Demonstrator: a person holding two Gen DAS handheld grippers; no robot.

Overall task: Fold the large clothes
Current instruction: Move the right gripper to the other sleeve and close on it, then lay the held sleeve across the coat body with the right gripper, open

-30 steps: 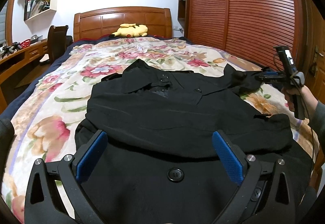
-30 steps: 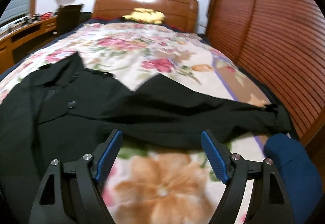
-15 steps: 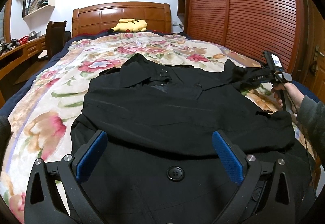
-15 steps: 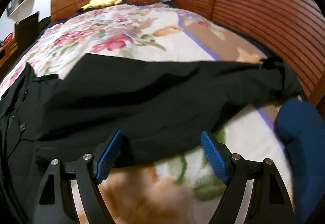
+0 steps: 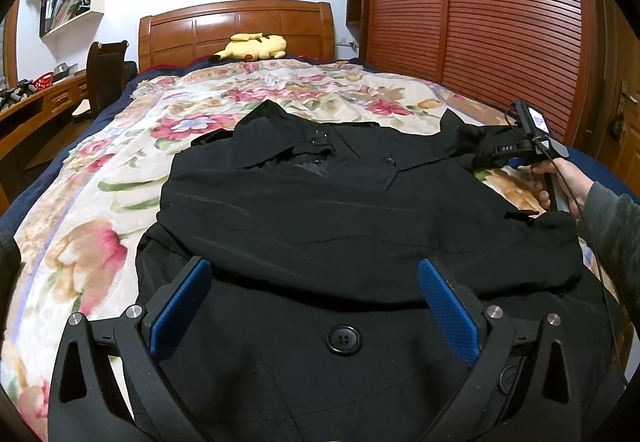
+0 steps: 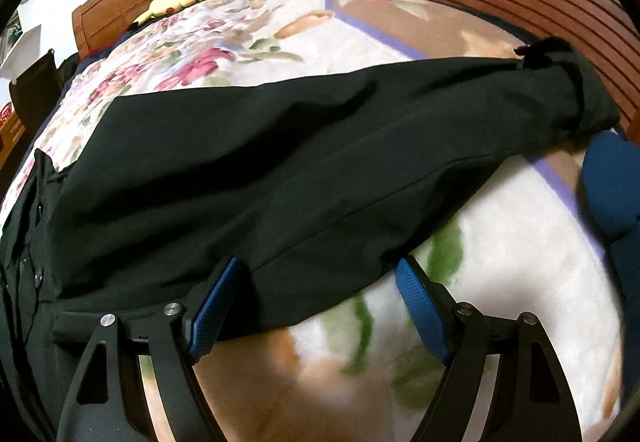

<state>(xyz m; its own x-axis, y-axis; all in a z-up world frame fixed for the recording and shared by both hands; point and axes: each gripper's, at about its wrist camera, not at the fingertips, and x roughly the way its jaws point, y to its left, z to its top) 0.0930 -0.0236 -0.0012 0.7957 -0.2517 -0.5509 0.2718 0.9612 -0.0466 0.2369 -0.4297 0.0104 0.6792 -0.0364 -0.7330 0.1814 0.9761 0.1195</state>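
Coat (image 5: pixel 360 226), black, lies spread on the bed (image 5: pixel 120 161), collar toward the headboard (image 5: pixel 236 29), one sleeve folded across its chest. Your left gripper (image 5: pixel 316 306) hangs above the coat's front button (image 5: pixel 343 339), jaws spread wide and holding nothing. Your right gripper (image 6: pixel 316 306) sits at the near edge of the other sleeve (image 6: pixel 320 169), jaws also apart, the left pad (image 6: pixel 212 310) touching the cloth. A yellow plush (image 5: pixel 252 46) rests by the headboard.
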